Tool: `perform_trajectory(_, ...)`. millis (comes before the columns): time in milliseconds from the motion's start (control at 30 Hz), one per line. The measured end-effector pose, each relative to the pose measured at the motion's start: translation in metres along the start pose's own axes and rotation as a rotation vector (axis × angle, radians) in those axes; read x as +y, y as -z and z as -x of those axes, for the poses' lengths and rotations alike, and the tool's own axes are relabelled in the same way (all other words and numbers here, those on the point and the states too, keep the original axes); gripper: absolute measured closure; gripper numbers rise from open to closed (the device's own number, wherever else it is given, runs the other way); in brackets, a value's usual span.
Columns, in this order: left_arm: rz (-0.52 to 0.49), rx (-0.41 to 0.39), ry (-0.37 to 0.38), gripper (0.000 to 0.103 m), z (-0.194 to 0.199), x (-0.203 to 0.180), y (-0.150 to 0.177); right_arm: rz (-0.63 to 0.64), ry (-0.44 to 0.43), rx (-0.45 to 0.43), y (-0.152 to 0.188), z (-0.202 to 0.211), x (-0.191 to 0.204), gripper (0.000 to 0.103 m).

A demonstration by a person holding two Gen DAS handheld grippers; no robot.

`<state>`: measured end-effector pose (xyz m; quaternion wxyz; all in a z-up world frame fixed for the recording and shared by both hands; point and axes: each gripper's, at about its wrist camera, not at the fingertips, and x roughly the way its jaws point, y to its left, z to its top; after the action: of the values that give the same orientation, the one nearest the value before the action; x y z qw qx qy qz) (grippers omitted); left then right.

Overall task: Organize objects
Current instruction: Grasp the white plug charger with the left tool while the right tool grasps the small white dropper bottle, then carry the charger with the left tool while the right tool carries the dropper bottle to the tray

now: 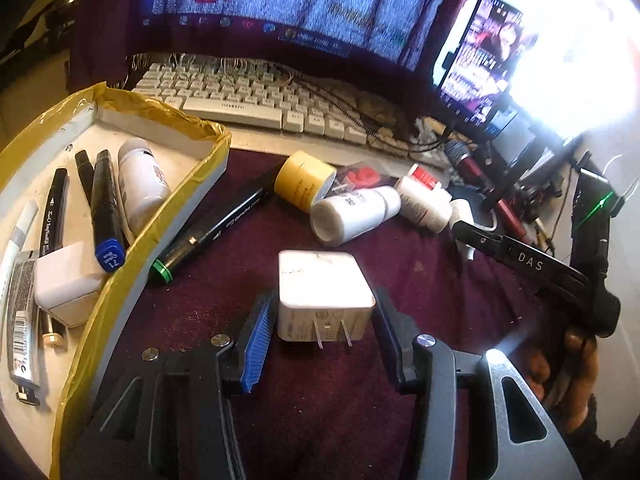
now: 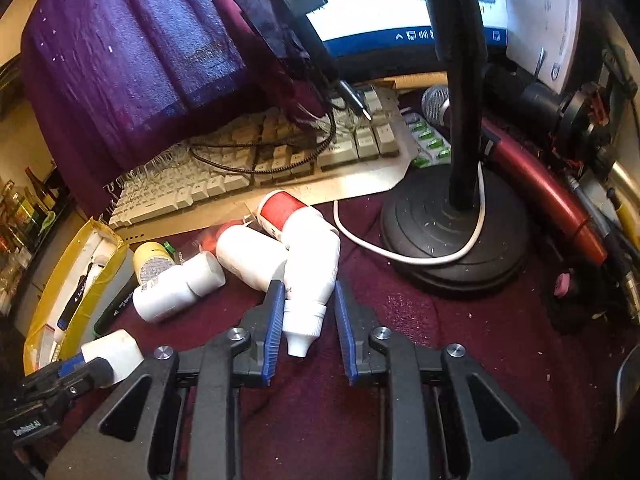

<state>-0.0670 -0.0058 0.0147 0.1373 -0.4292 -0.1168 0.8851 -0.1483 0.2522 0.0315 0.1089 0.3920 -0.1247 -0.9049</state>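
- Left gripper (image 1: pixel 324 328): jaws narrowed around a white charger (image 1: pixel 325 294) standing on the maroon cloth (image 1: pixel 420 280), prongs facing the camera. The blue pads (image 1: pixel 256 344) sit against or just beside its two sides; firm contact cannot be confirmed.
- Right gripper (image 2: pixel 306 320): jaws set narrow around a white bottle (image 2: pixel 310 284) lying on the cloth, nozzle pointing toward the camera. A small gap shows on each side; the pads do not press on it.
- Tray (image 1: pixel 120 280): a shallow white box edged with yellow tape, left of the charger on the table.
- Tray contents: a blue-capped marker (image 1: pixel 106 208), two more black markers (image 1: pixel 56 208), a white roll-on bottle (image 1: pixel 140 184), a second white charger (image 1: pixel 66 284), a silver tube (image 1: pixel 22 320) and a white pen at the left edge.
- Outside the tray: a green-ringed black marker (image 1: pixel 208 228) lies just beside its right wall.
- Loose pile beyond the charger: a yellow-capped container (image 1: pixel 302 178), a white bottle on its side, a red-labelled bottle (image 1: pixel 424 196) and a red packet, touching one another.
- Behind the pile: a white keyboard (image 1: pixel 240 100) partly under a purple cloth (image 2: pixel 132 60).
- Right side: a black stand base (image 2: pixel 452 240) with a white cable, and a red microphone (image 2: pixel 540 184).
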Motion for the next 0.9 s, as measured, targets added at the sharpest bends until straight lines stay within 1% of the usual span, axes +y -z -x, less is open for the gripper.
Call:
perform_trajectory(133,0.001,-0.023,0.030,0.061,0.008,0.001,-0.002,0.010,0.011,-0.004,0.001,0.005,0.007,0.080)
perform_trajectory(300,-0.014,-0.025,0.027,0.061,0.010,0.000,0.001,0.032,-0.007,-0.024,0.002,0.016,0.019,0.080)
perform_trajectory(433,0.005,-0.055,0.061,0.062,0.017,0.005,0.003,0.064,-0.013,-0.042,0.002,0.022,0.033,0.080)
perform_trajectory(567,0.019,-0.080,0.057,0.062,0.026,0.011,0.002,0.081,-0.034,-0.049,0.004,0.025,0.045,0.080)
perform_trajectory(767,0.039,-0.127,0.062,0.062,0.043,0.018,0.002,0.106,-0.093,-0.014,0.013,0.021,0.068,0.080)
perform_trajectory(900,0.081,-0.148,0.094,0.062,0.055,0.030,-0.001,0.134,-0.147,0.006,0.017,0.017,0.091,0.080)
